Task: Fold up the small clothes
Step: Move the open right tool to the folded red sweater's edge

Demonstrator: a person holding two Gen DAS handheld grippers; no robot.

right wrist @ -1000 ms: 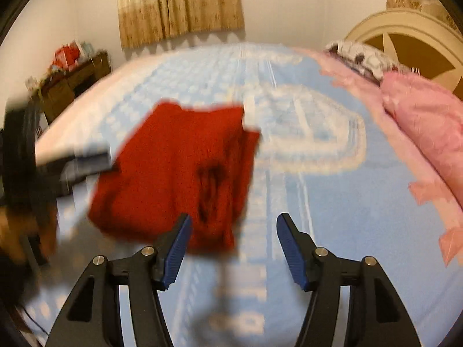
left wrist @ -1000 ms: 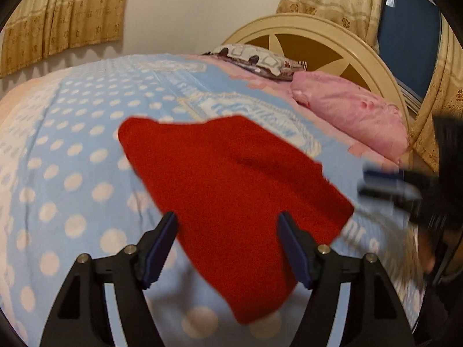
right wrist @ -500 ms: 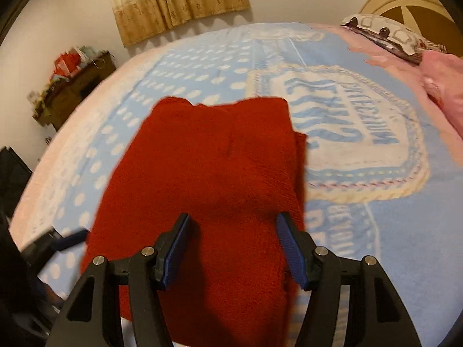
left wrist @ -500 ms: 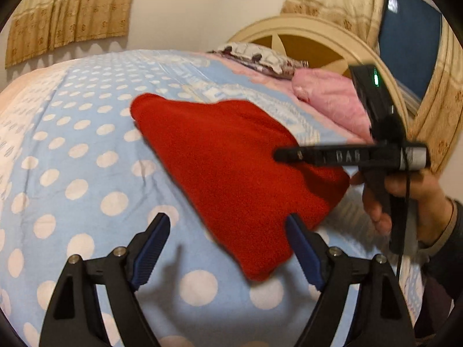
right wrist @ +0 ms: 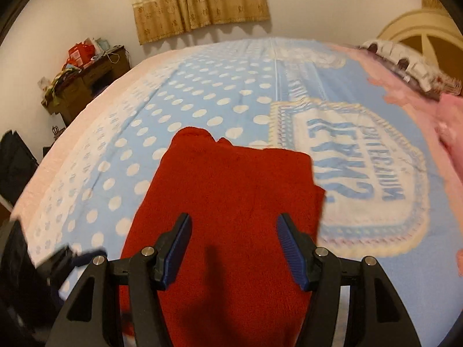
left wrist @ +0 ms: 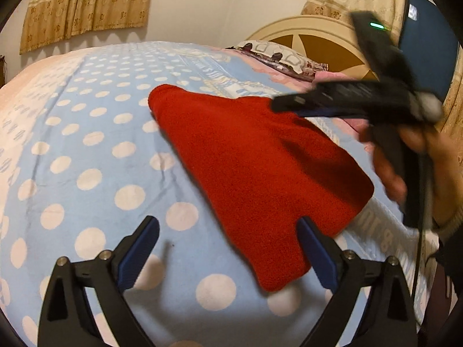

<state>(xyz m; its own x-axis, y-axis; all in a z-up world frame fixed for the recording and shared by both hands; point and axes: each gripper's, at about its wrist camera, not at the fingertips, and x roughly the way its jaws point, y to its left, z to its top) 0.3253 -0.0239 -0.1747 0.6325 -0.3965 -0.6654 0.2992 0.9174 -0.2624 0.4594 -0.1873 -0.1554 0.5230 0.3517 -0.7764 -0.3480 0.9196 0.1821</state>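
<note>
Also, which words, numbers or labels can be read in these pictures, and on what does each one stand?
Emblem on the bedspread: blue words, seen upside down and blurred; not readable.
Bedspread border, left wrist view: cut blue letters; not readable.
Right gripper, on its side: a pale marking, too blurred to read.
Nothing else bears text.

Polka-dot blue bedspread (right wrist: pixel 202 92), cream headboard (left wrist: pixel 312 33), tan curtains (right wrist: pixel 199 3), cluttered wooden desk (right wrist: pixel 84 81).
</note>
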